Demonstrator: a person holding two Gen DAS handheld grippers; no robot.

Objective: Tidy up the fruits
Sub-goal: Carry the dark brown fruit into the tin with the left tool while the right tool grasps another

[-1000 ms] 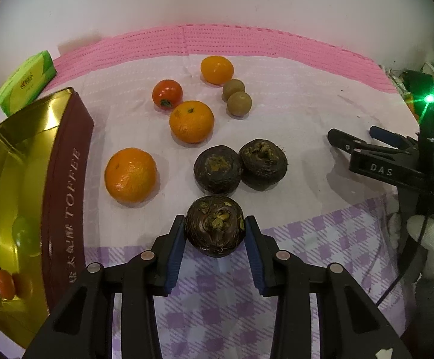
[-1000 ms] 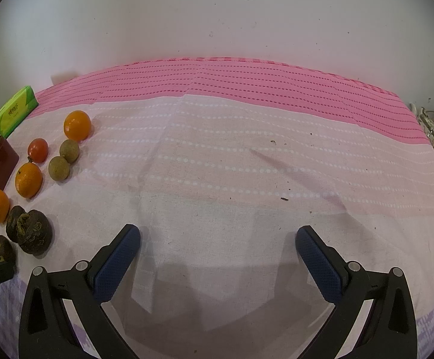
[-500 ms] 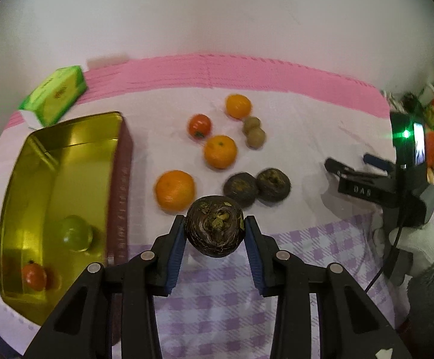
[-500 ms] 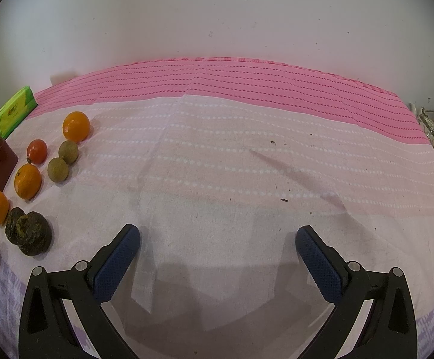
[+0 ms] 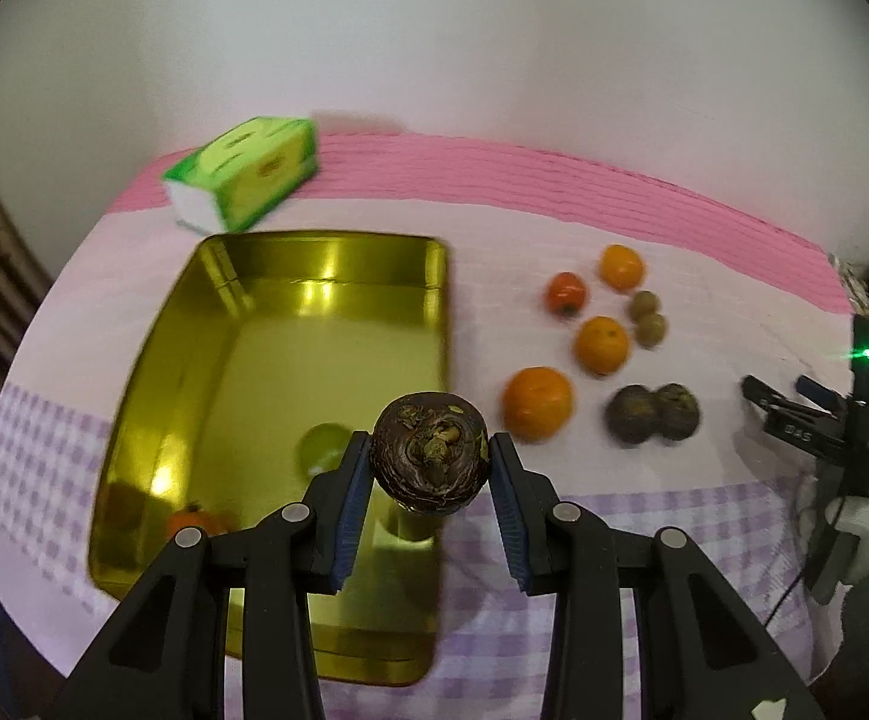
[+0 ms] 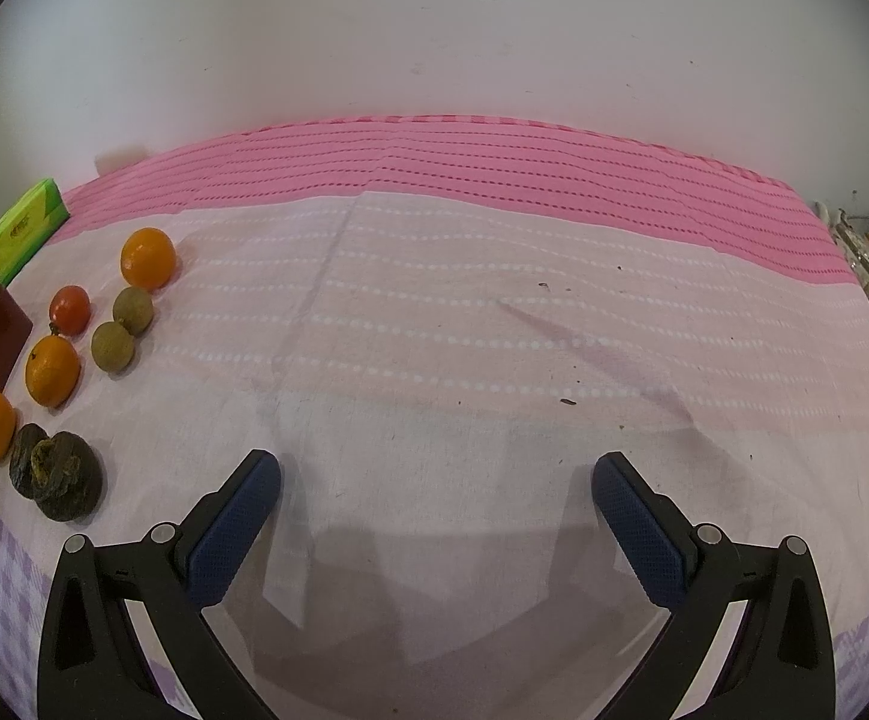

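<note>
Far left: green tissue pack (image 5: 244, 171) behind the gold tin (image 5: 152, 372), with a green fruit (image 5: 323, 446) and a small orange-red one (image 5: 197, 521) already inside. Centre: left gripper (image 5: 429, 483) pinching a dark brown fruit (image 5: 429, 461) over the tin's near right edge. Best carried further left over open floor, lowered close before letting go, kept clear of the 2 fruits inside. Right of tin: 3 oranges, 1 tomato (image 5: 565, 292), 2 brownish small fruits, 2 dark fruits (image 5: 653, 413) waiting on the cloth (image 6: 464, 360). Far right: right gripper (image 6: 436, 507) spread wide, empty, above bare cloth.
</note>
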